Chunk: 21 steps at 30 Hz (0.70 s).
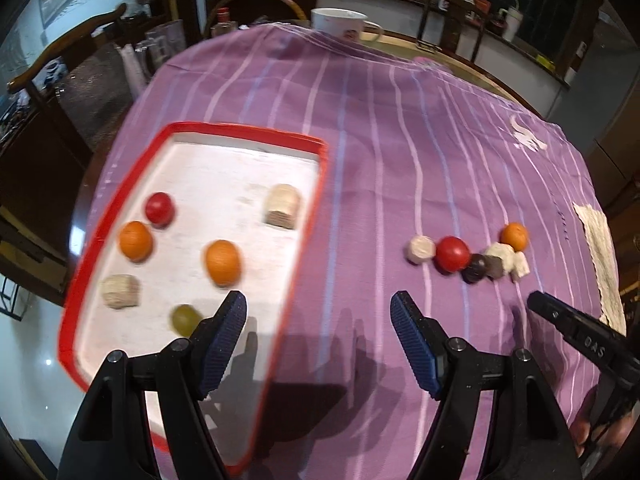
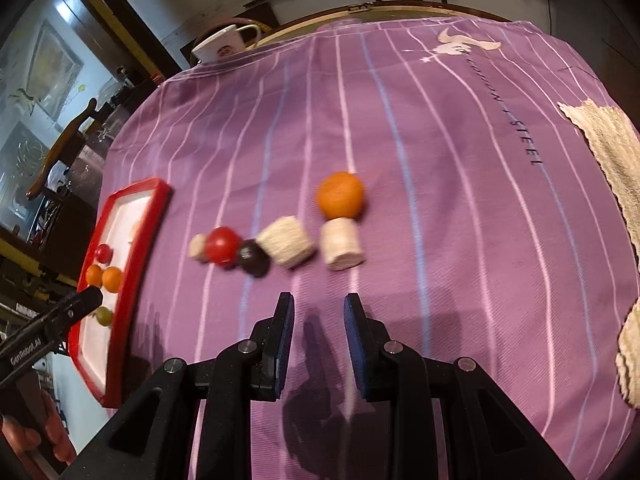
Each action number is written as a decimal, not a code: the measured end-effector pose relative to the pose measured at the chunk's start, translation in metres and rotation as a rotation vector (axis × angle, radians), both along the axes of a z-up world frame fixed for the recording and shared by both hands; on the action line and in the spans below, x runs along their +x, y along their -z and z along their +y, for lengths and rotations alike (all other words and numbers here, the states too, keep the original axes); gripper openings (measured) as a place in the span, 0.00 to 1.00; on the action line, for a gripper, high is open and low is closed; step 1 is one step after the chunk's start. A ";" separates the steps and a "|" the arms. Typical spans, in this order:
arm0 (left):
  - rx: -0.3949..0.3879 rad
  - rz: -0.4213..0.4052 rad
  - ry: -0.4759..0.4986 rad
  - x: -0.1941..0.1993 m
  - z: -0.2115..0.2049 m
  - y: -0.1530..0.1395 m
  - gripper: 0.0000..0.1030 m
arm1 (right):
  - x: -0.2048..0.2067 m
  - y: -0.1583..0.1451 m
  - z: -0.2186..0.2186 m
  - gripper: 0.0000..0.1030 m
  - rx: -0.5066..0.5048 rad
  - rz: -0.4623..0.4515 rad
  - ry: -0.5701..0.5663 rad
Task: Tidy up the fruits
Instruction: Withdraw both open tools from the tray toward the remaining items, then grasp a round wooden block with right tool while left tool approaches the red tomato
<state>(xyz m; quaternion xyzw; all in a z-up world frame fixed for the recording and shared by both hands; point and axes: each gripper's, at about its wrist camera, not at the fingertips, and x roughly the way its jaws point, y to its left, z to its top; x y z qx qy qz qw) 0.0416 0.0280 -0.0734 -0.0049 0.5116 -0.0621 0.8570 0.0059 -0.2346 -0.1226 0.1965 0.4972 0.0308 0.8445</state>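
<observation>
— Where are the two tools?

— The left gripper (image 1: 318,312) hangs low above the purple striped cloth (image 1: 360,140), at the right edge of the red-rimmed tray (image 1: 192,130); its jaws are spread wide and hold nothing. The right gripper (image 2: 319,312) points forward at the loose row; its jaws stand a little apart, also with nothing between.

— And the fruits?

— In the tray lie a red tomato (image 1: 159,208), two oranges (image 1: 136,240) and a green grape (image 1: 185,319). On the cloth an orange (image 2: 340,195), a second red tomato (image 2: 221,245) and a dark plum (image 2: 253,262) lie close together among pale pieces.
</observation>
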 end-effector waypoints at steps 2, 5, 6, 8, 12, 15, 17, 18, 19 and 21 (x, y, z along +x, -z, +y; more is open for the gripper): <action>-0.012 0.005 0.023 -0.002 -0.011 0.005 0.72 | 0.001 0.002 -0.006 0.28 -0.005 -0.003 -0.006; -0.019 0.015 0.049 -0.003 -0.026 0.012 0.72 | 0.009 0.005 -0.008 0.28 -0.023 -0.010 -0.036; -0.017 0.015 0.057 -0.004 -0.032 0.014 0.72 | 0.013 0.006 -0.007 0.28 -0.041 -0.014 -0.052; -0.022 0.017 0.065 -0.005 -0.038 0.016 0.72 | 0.018 0.009 -0.005 0.28 -0.067 -0.018 -0.078; -0.036 0.033 0.057 -0.003 -0.044 0.024 0.72 | 0.032 0.018 0.006 0.28 -0.087 -0.011 -0.158; -0.043 0.049 0.039 -0.001 -0.043 0.029 0.72 | 0.040 0.017 0.019 0.28 -0.171 -0.037 -0.190; -0.050 0.057 0.029 0.001 -0.042 0.032 0.72 | 0.043 0.016 0.020 0.29 -0.173 -0.050 -0.196; -0.055 0.060 0.024 0.002 -0.041 0.033 0.72 | 0.044 0.016 0.019 0.28 -0.164 -0.052 -0.194; -0.061 0.061 0.019 0.004 -0.040 0.034 0.72 | 0.045 0.016 0.017 0.27 -0.155 -0.053 -0.192; -0.072 0.064 0.012 0.006 -0.038 0.035 0.72 | 0.045 0.015 0.010 0.26 -0.133 -0.055 -0.176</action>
